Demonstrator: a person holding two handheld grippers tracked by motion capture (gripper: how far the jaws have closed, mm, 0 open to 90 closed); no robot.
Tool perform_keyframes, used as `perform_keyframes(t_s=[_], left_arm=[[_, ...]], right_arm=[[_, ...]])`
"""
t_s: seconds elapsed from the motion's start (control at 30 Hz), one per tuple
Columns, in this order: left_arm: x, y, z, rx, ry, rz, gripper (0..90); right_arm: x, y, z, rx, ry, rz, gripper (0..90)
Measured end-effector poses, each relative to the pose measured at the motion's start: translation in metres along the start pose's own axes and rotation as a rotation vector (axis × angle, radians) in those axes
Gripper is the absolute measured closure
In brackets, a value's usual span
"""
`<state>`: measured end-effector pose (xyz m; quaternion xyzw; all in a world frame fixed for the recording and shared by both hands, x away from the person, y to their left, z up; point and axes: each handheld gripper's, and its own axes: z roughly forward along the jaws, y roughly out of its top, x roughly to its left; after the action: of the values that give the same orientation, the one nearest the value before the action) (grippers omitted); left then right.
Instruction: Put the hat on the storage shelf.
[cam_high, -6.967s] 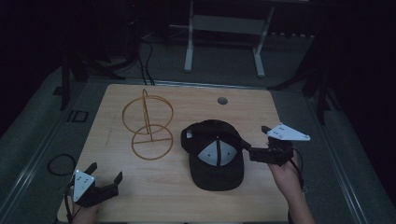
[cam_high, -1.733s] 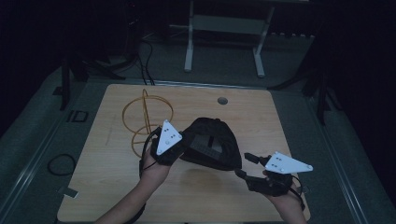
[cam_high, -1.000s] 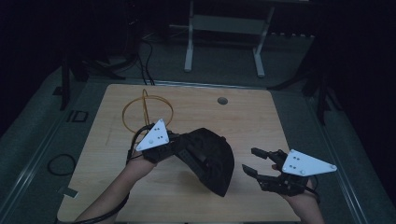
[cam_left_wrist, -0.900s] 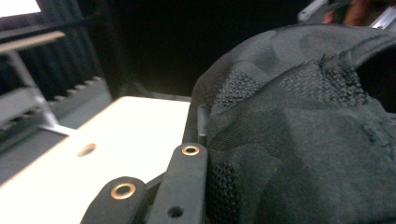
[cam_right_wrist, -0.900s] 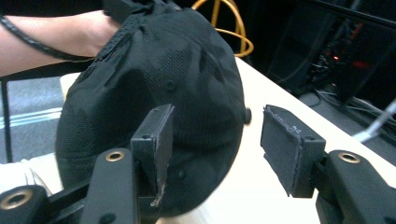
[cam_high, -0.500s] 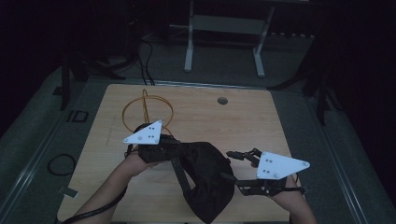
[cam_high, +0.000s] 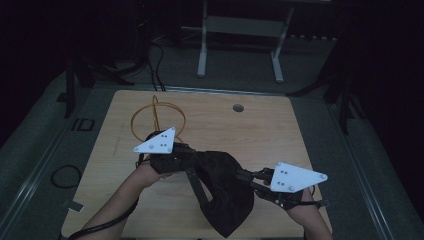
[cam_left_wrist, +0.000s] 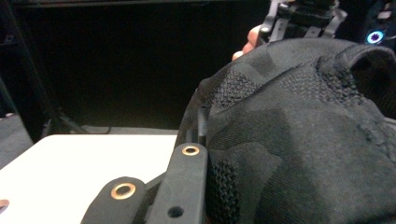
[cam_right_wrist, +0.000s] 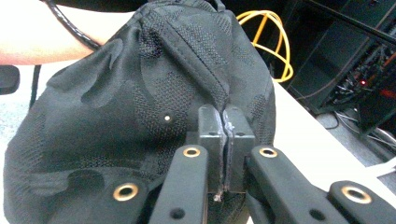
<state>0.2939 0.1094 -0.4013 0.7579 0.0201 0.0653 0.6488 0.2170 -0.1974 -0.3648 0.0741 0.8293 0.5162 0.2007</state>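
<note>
A black patterned cap hangs above the wooden table, stretched between both grippers. My left gripper is shut on the cap's left edge. In the left gripper view the cap bulges over the jaws, and one finger shows beside the fabric. My right gripper has just been closing and is now shut on the cap's right side. In the right gripper view its pads meet on a thin fold of the cap.
A yellow wire stand stands on the table behind the left hand and also appears as the yellow wire stand past the cap. A round cable hole sits near the table's far edge. Metal frame legs stand beyond.
The right gripper moved left to the cap and closed on its fabric. The left gripper kept its hold, and the cap now hangs lower between the two.
</note>
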Motion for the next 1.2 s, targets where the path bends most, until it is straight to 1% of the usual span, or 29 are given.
perform_keyframes(t_s=[0.07,0.1,0.17,0.23,0.3,0.37,0.4,0.47,0.5,0.57,0.67,0.7,0.73,0.77,0.8,0.83,0.87,0.9,0.93,1.0,1.03,1.07,1.1,1.13,1.17,1.2], left_arm=[[0.001,-0.001,0.0,0.006,0.008,-0.002,88.6],[0.001,-0.001,0.001,0.017,0.016,0.005,88.6],[0.002,-0.002,0.001,0.017,0.015,0.0,88.5],[0.001,-0.002,0.001,0.023,0.026,0.007,88.5],[0.001,-0.001,0.002,0.029,0.048,0.013,88.2],[0.0,0.001,0.002,0.044,0.065,0.03,87.9],[0.0,0.002,0.003,0.054,0.076,0.022,87.0],[-0.002,0.004,0.002,0.078,0.11,0.024,78.9],[-0.002,0.005,0.001,0.086,0.115,0.025,75.0],[-0.005,0.008,0.0,0.096,0.156,0.037,68.1],[-0.008,0.01,-0.002,0.106,0.212,0.028,62.1],[-0.009,0.01,-0.003,0.116,0.231,0.021,61.7],[-0.011,0.01,-0.004,0.128,0.259,0.029,61.6],[-0.012,0.01,-0.006,0.135,0.294,0.028,61.6],[-0.012,0.01,-0.008,0.138,0.32,0.02,61.6],[-0.013,0.009,-0.011,0.119,0.325,0.009,60.8],[-0.014,0.008,-0.014,0.114,0.348,0.003,60.7],[-0.015,0.007,-0.016,0.12,0.372,0.006,60.7],[-0.016,0.007,-0.019,0.119,0.376,0.009,60.7],[-0.02,0.006,-0.023,0.128,0.402,-0.003,60.8],[-0.021,0.005,-0.025,0.129,0.408,-0.01,60.8],[-0.024,0.005,-0.027,0.132,0.425,-0.017,60.8],[-0.026,0.004,-0.029,0.133,0.43,-0.02,60.8],[-0.028,0.002,-0.031,0.136,0.431,-0.022,60.8],[-0.031,0.001,-0.033,0.146,0.448,-0.027,60.8],[-0.033,-0.001,-0.035,0.153,0.455,-0.032,60.8]], right_arm=[[0.001,-0.001,0.0,0.001,-0.015,-0.008,89.1],[0.001,-0.001,0.0,0.0,-0.016,0.002,89.3],[0.001,-0.001,0.0,-0.002,-0.016,0.024,89.4],[-0.001,-0.002,-0.001,-0.016,-0.003,0.048,89.4],[-0.004,-0.001,-0.003,-0.041,0.005,0.081,89.5],[-0.005,0.0,-0.004,-0.048,-0.015,0.095,89.5],[-0.006,0.001,-0.005,-0.051,-0.018,0.1,89.5],[-0.008,0.002,-0.006,-0.057,-0.03,0.105,89.5],[-0.009,0.003,-0.008,-0.06,-0.032,0.111,89.5],[-0.01,0.004,-0.01,-0.065,-0.053,0.114,89.5],[-0.014,0.006,-0.014,-0.078,-0.076,0.123,89.5],[-0.015,0.006,-0.015,-0.081,-0.081,0.123,89.5],[-0.016,0.007,-0.017,-0.088,-0.089,0.127,89.5],[-0.017,0.007,-0.018,-0.092,-0.098,0.132,89.5],[-0.018,0.007,-0.02,-0.094,-0.104,0.131,89.5],[-0.019,0.007,-0.021,-0.096,-0.113,0.134,89.5],[-0.02,0.007,-0.023,-0.104,-0.122,0.142,89.5],[-0.022,0.007,-0.024,-0.106,-0.13,0.149,89.4],[-0.023,0.007,-0.026,-0.106,-0.148,0.151,89.5],[-0.026,0.008,-0.029,-0.117,-0.16,0.16,89.5],[-0.027,0.009,-0.03,-0.12,-0.179,0.164,89.5],[-0.028,0.01,-0.031,-0.12,-0.188,0.164,89.4],[-0.029,0.011,-0.031,-0.123,-0.192,0.166,89.5],[-0.031,0.012,-0.032,-0.128,-0.212,0.169,89.4],[-0.032,0.014,-0.032,-0.127,-0.227,0.168,89.4],[-0.034,0.015,-0.032,-0.135,-0.23,0.17,89.4]])
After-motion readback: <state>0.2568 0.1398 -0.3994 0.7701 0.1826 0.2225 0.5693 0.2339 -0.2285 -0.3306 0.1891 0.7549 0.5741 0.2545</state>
